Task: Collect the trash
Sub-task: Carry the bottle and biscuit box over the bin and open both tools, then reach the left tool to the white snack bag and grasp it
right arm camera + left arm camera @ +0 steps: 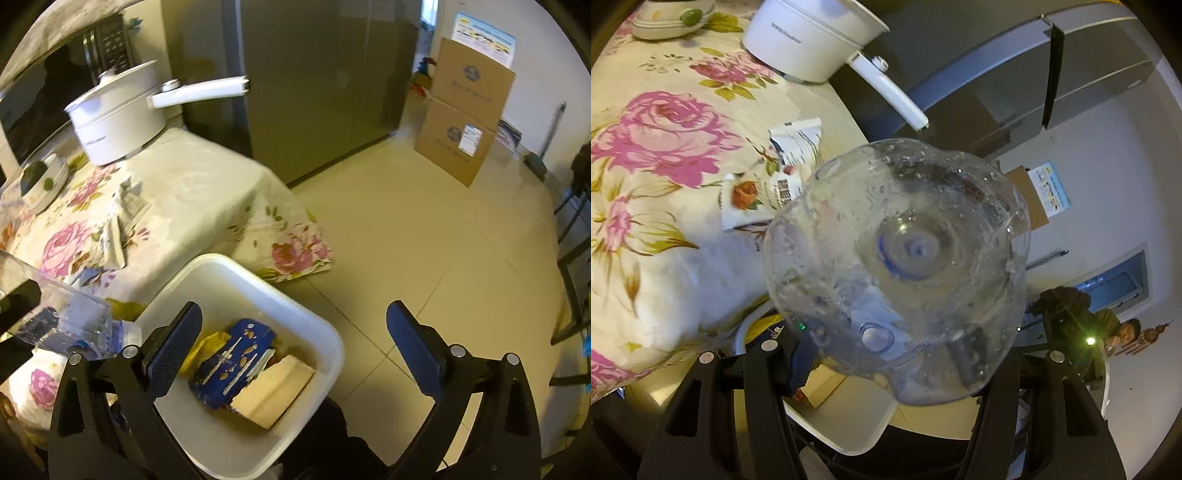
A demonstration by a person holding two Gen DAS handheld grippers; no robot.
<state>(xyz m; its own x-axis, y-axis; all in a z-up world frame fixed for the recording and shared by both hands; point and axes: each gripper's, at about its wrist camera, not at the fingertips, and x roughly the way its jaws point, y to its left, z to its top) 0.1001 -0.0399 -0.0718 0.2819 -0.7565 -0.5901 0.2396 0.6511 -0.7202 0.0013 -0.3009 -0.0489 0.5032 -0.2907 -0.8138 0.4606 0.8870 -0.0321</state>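
Observation:
My left gripper (882, 354) is shut on a clear, wet plastic bottle (897, 251), which I see base-first in the left wrist view; the same bottle (74, 317) shows at the left edge of the right wrist view. A white bin (258, 280) stands on the floor beside the table and holds a blue wrapper (236, 358), a tan card piece (273, 391) and yellow plastic. My right gripper (293, 317) hangs open and empty over that bin. Two torn wrappers (798, 144) (757, 199) lie on the floral tablecloth (665, 147).
A white pot (118, 114) with a long handle, a dish (40, 181) and a microwave (74, 74) are at the table's far end. A grey fridge (314, 85) and stacked cardboard boxes (465, 122) stand beyond on the tiled floor. A person (1123, 328) is in the background.

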